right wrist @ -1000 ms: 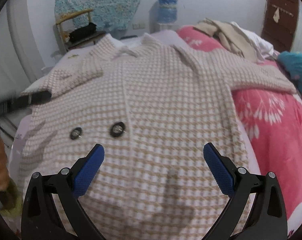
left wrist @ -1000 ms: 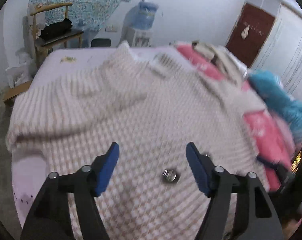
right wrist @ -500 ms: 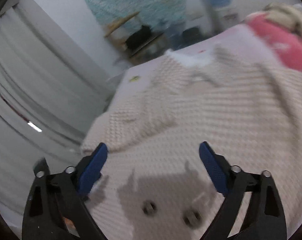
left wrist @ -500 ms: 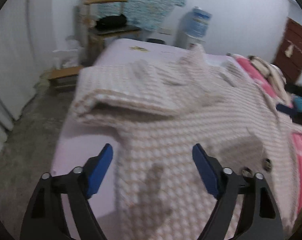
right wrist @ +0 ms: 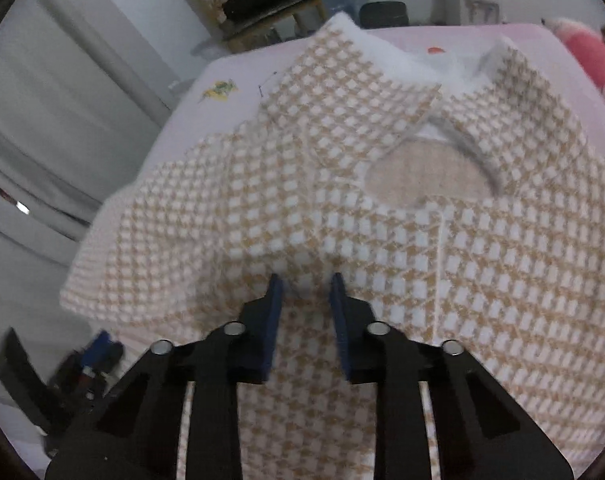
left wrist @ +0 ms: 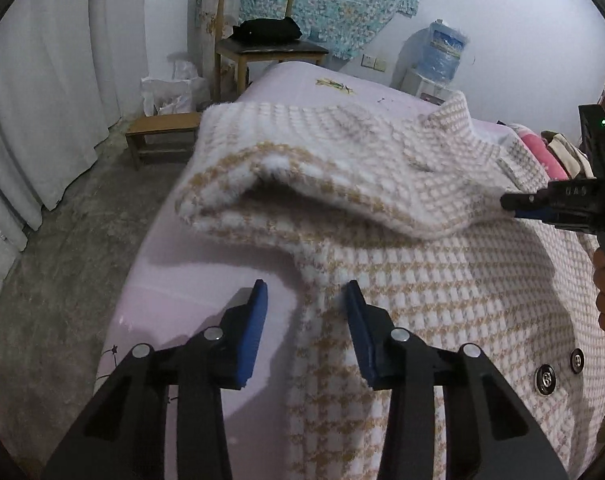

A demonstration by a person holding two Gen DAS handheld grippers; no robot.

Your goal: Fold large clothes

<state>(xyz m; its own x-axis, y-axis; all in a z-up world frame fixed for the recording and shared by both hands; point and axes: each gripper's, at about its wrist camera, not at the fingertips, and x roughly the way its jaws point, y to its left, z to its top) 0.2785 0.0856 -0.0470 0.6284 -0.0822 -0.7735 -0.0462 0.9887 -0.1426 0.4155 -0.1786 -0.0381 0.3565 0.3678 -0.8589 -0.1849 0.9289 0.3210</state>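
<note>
Bed [left wrist: 206, 280]: a pale lilac sheet is filling the lower left of the left wrist view and is carrying the garment; its bare corner is showing under the left gripper.

Coat [left wrist: 442, 280]: a large beige-and-white houndstooth coat is lying front-up across the bed, taking the centre and right of both views, with its collar [right wrist: 478, 120] spreading open in the upper right of the right wrist view.

Sleeve [left wrist: 302, 152]: one sleeve is already lying folded over the coat's shoulder, running across the upper middle of the left wrist view with a loose, gaping loop at its left end.

Buttons [left wrist: 544, 376]: two dark buttons are sitting at the lower right of the left wrist view, on a body panel that is lying flat and unfolded.

Left gripper [left wrist: 304, 304]: its jaws are closing at the bottom centre, straddling the coat's side edge; the right pad is lying against the fabric, the left pad is apart from it over bare sheet, so nothing is pinched yet.

Right gripper [right wrist: 304, 296]: its jaws are closing to a narrow gap on a ridge of fabric near the shoulder; whether the pads are pressing it cannot be told.

Progress: the task is looking early, with one sleeve in and the side, the far sleeve and the lengthwise folds remaining.
</note>
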